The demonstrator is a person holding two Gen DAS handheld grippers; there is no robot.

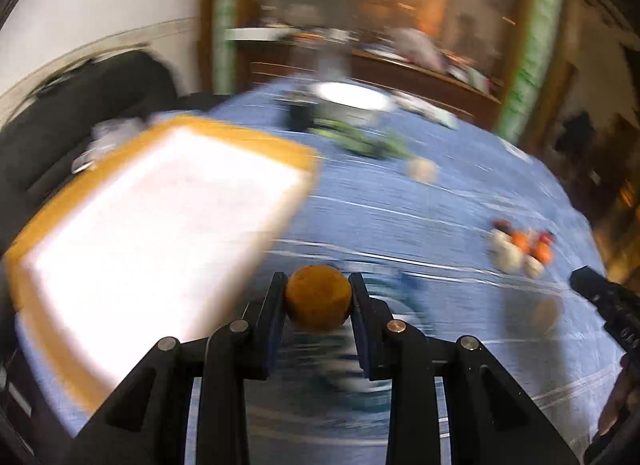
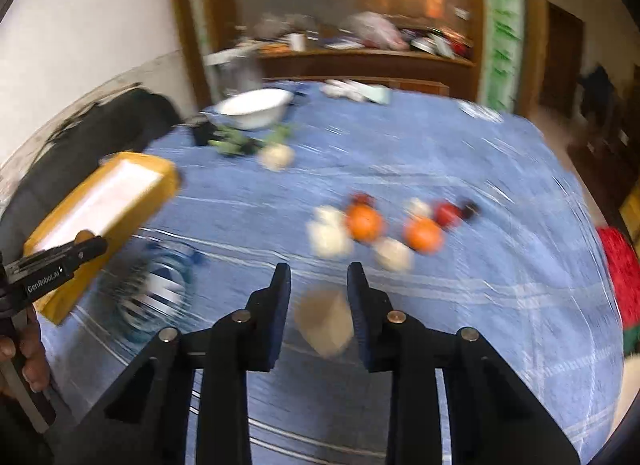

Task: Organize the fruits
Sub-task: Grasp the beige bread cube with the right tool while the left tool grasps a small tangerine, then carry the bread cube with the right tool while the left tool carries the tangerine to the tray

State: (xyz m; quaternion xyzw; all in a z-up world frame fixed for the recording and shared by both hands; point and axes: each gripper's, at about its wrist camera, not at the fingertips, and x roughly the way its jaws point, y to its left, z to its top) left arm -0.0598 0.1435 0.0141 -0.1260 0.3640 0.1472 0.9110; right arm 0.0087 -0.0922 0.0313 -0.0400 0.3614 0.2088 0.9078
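Observation:
My left gripper point(image 1: 318, 279) is shut on a round orange fruit point(image 1: 318, 299), held above the blue tablecloth point(image 1: 400, 205) beside a yellow-rimmed white tray point(image 1: 48, 233). In the right wrist view that gripper point(image 2: 96, 243) shows at the left with the orange point(image 2: 84, 235) at its tip. My right gripper point(image 2: 318, 269) is open, low over a blurred brownish fruit point(image 2: 324, 321) lying on the cloth. Beyond it sits a cluster of two oranges point(image 2: 364, 223), red fruits point(image 2: 448, 213) and pale round pieces point(image 2: 330, 237). The same cluster point(image 1: 520, 249) shows in the left view.
A clear glass dish with a blue rim point(image 2: 156, 293) lies next to the tray point(image 2: 160, 173). Further back are a white bowl point(image 2: 256, 107), green vegetables point(image 2: 236, 143) and a pale lump point(image 2: 276, 157). A dark seat point(image 2: 100, 125) is left of the table.

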